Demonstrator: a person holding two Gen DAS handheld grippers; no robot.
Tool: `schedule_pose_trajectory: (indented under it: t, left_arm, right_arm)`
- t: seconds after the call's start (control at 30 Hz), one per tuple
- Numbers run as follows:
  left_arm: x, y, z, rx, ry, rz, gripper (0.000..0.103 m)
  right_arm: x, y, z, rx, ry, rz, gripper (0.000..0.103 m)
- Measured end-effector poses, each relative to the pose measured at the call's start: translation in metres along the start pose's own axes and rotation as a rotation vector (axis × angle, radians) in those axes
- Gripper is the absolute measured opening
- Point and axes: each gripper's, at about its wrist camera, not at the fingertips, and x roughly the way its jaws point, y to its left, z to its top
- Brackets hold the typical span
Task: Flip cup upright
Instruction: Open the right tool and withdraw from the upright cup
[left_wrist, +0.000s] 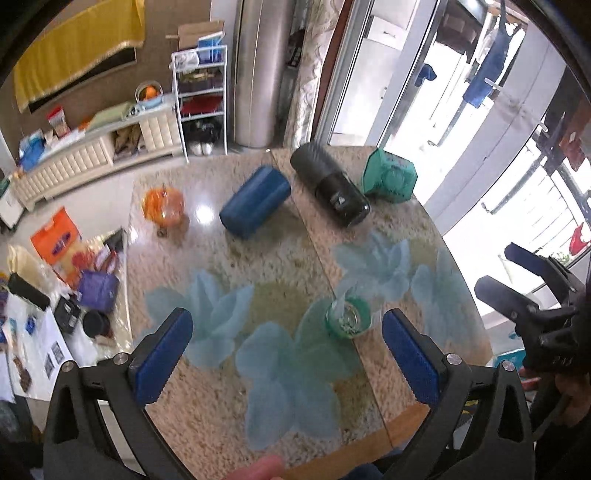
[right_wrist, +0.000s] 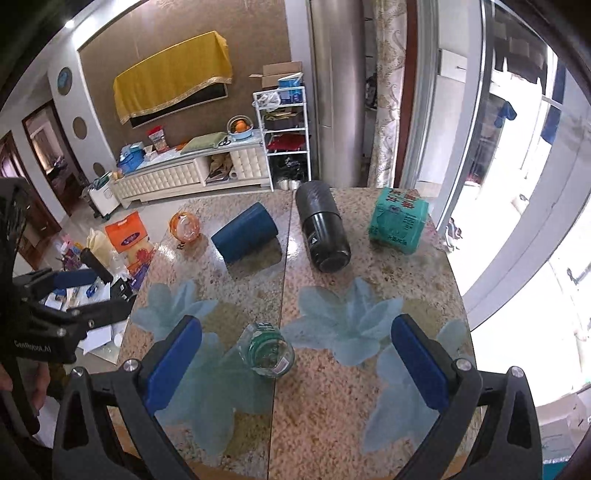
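Both blue-padded grippers, left (left_wrist: 287, 345) and right (right_wrist: 297, 363), are hovering with jaws apart, gripping nothing. Between them a clear green-labelled glass cup (right_wrist: 266, 350) is sitting on the speckled flower-patterned table (right_wrist: 332, 398); farther off a blue cylindrical cup (right_wrist: 244, 238) is lying sideways.

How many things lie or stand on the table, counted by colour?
Blue: 1, the blue cup on its side
Black: 1, the black flask on its side
Green: 1, the green pack
Orange: 1, the orange cup
Clear glass: 1, the glass jar
Total: 5
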Motion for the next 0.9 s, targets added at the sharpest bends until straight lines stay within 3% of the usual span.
schedule_pose_trajectory:
  t: [0.3, 0.43, 0.73, 0.9]
  left_arm:
    - [-0.009, -0.022, 0.003, 0.058, -0.011, 0.033, 0.103]
    - [-0.011, -0.024, 0.0, 0.051, -0.022, 0.017, 0.103]
    - [-0.013, -0.021, 0.0, 0.029, -0.034, 0.083, 0.103]
    - [-0.009, -0.019, -0.002, 0.023, -0.017, 0.079, 0.103]
  right_arm:
    - [0.001, -0.002, -0.004, 0.017, 0.006, 0.012, 0.103]
    - [-0.001, -0.001, -0.005, 0.028, 0.009, 0.036, 0.103]
    - [-0.001, 0.001, -0.003, 0.035, 0.007, 0.048, 0.103]
    - [-0.002, 0.002, -0.003, 0.032, 0.001, 0.054, 0.103]
